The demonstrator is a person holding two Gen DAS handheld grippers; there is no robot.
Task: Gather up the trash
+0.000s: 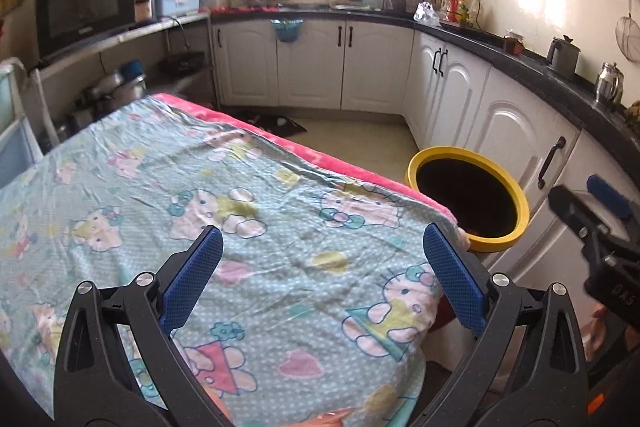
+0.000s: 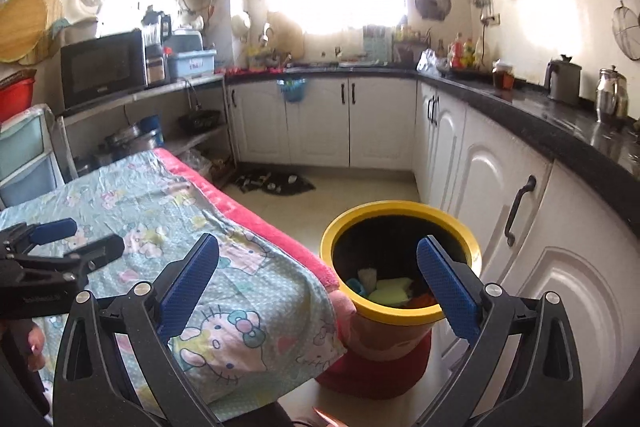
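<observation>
1. Your left gripper [image 1: 322, 277] hangs over the table [image 1: 120, 163] with its fingers [image 1: 192, 279] spread wide and nothing between them. The cartoon-print cloth under it shows no loose trash in either view.

2. The cloth lies wrinkled and slack over a pink layer, so I judge it would bunch and drag if a finger caught it; keep the tips off it when you sweep.

3. At about 2 o'clock from the left gripper stands the yellow-rimmed bin [image 2: 400, 317], on the floor just beside the table's right edge.

4. The trash [image 2: 390, 289] is already inside the bin: pale, yellow-green and blue pieces, plus something orange at the near rim. They look like sponge or crumpled scraps, so probably light, soft and squashy. If you must lift one, pinch across its middle, gently.

5. Your right gripper [image 2: 318, 279] hovers by the bin, its right finger in front of the opening, fingers apart and empty.

6. The bin itself looks stiff and smooth-walled; its rim is the likeliest grip.
</observation>
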